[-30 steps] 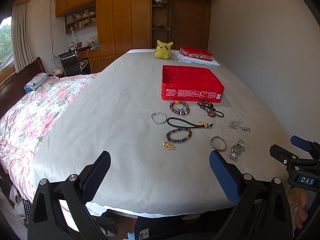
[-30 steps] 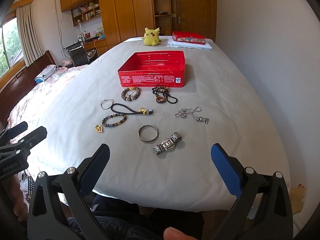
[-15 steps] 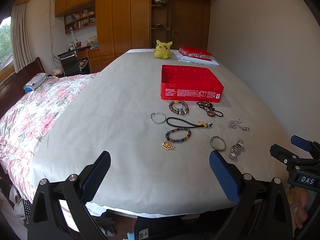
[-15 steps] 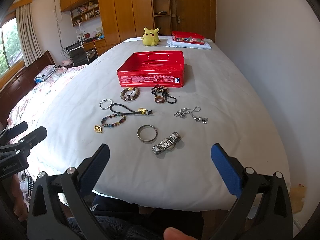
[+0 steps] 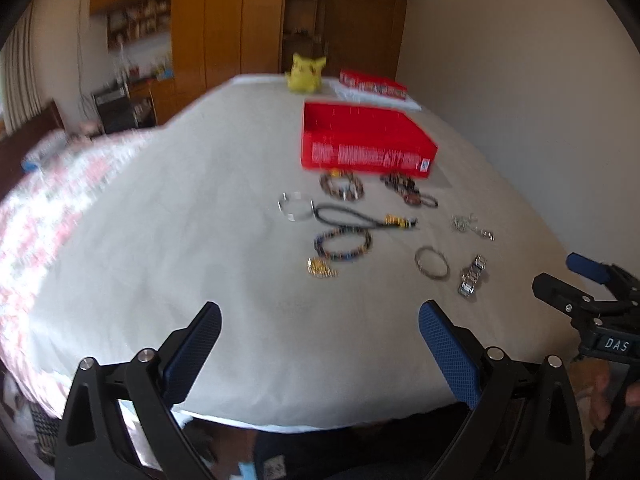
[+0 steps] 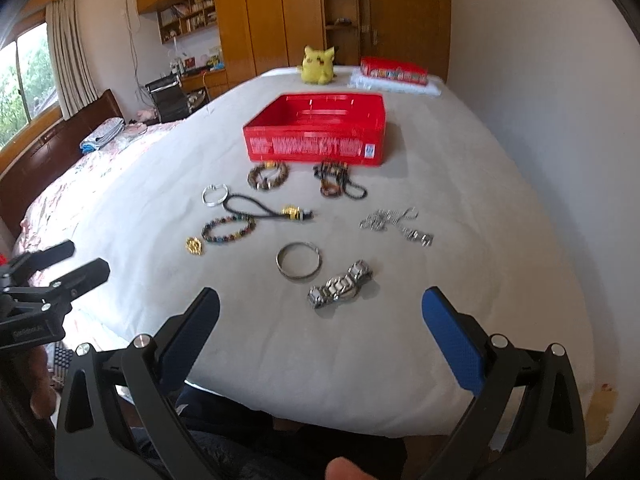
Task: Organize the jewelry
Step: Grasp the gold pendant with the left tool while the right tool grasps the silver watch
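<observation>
Right wrist view: my right tongs (image 6: 320, 320) and left tongs (image 5: 320, 334) gape empty; chain necklace (image 6: 394, 222) could snag or slip before the red box (image 6: 316, 136).

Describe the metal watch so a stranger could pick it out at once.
Start at the red tray on the white bed cover and come toward the camera past the beaded bracelets. The watch lies nearest, beside a plain silver bangle; only it has a chunky linked band.

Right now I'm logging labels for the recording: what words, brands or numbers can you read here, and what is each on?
"DAS": on the body of the right gripper, seen from the left camera.
Print on the red box: too blurred to read.
Label on the left gripper: too blurred.
Far red box: unreadable.
</observation>
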`<state>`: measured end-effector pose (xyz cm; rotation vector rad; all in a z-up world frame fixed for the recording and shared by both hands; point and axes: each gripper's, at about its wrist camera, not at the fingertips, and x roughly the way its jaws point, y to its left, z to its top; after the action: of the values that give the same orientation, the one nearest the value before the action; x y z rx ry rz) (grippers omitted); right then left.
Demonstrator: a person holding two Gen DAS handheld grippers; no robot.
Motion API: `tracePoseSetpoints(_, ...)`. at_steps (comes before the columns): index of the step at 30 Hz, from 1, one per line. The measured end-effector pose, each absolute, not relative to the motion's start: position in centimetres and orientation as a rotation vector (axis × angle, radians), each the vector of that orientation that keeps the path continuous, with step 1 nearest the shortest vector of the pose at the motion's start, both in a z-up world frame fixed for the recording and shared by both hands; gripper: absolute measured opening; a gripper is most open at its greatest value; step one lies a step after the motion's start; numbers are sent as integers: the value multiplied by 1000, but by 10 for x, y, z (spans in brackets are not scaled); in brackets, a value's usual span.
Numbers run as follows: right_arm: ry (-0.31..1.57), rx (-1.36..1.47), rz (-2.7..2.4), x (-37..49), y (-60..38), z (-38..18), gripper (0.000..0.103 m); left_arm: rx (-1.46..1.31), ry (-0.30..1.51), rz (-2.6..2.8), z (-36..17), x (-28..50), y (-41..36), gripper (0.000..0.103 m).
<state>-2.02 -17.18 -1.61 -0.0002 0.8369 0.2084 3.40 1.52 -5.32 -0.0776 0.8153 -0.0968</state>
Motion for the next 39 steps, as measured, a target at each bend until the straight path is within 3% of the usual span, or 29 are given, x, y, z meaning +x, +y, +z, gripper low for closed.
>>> tracePoseSetpoints(4,882,28,229,-6,-178,-40,99,-129,866,-119,-79,53,23,95)
tracePoseSetpoints(6,917,40,246,3,-180,-54,87,-99,889,-95,-91,66,21,91)
tracePoseSetpoints(7,939,52,255,7,-182,-61,69,-82,890,-87,-95,69,19,91)
tracePoseSetpoints(8,962,65,265,12,-183,-69,60,-65,891,-88,-100,76,16,91)
tracePoseSetpoints(14,1004,86,251,28,-190,-93,61,-20,903,-97,-117,99,7,88)
tracePoseSetpoints(20,987,35,248,39,-186,-98,75,-6,944,-107,-131,116,4,82)
tracePoseSetpoints(23,969,-25,242,43,-178,-102,76,-1,946,-110,-135,120,1,82)
tracePoseSetpoints(30,921,-106,263,51,-170,-106,58,24,918,-105,-140,133,-6,82)
tracePoseSetpoints(32,917,-101,266,52,-171,-105,51,33,912,-106,-140,134,-8,75)
tracePoseSetpoints(36,912,-73,285,54,-175,-102,39,38,904,-118,-137,134,-7,37)
tracePoseSetpoints(39,912,-59,295,56,-178,-102,32,35,904,-120,-136,134,-4,29)
